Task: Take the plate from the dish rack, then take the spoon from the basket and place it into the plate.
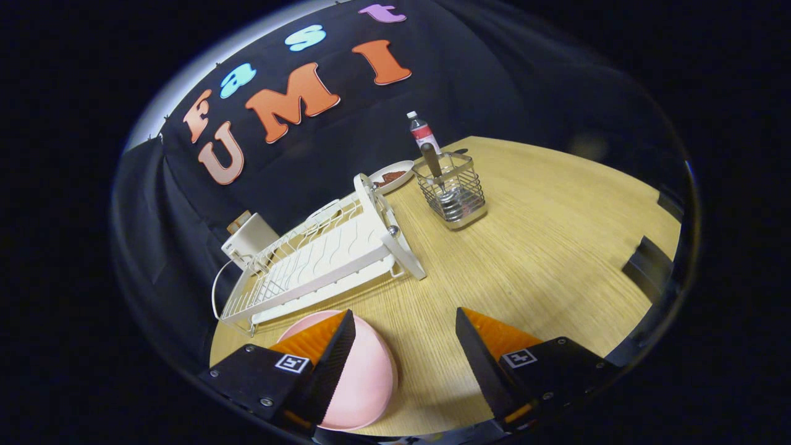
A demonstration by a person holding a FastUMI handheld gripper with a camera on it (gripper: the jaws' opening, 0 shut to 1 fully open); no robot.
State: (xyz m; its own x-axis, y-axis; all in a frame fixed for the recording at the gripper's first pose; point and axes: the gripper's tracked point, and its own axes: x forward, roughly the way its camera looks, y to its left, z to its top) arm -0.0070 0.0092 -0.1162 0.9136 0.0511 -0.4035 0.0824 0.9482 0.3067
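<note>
A pink plate [364,377] lies flat on the wooden table [544,247], partly under my left finger [327,364]. My gripper [405,337] hangs above the table with its fingers wide apart and nothing between them. The white dish rack [321,259] stands just beyond the plate with no dishes in it. Farther off, a wire basket [454,191] holds the spoon [432,164], whose dark handle sticks up out of it.
A small white dish with something brown on it [392,176] sits behind the rack's far end. A bottle with a red label [423,133] stands behind the basket. A white box [247,241] stands beside the rack. A dark object [646,266] rests at the table's right edge.
</note>
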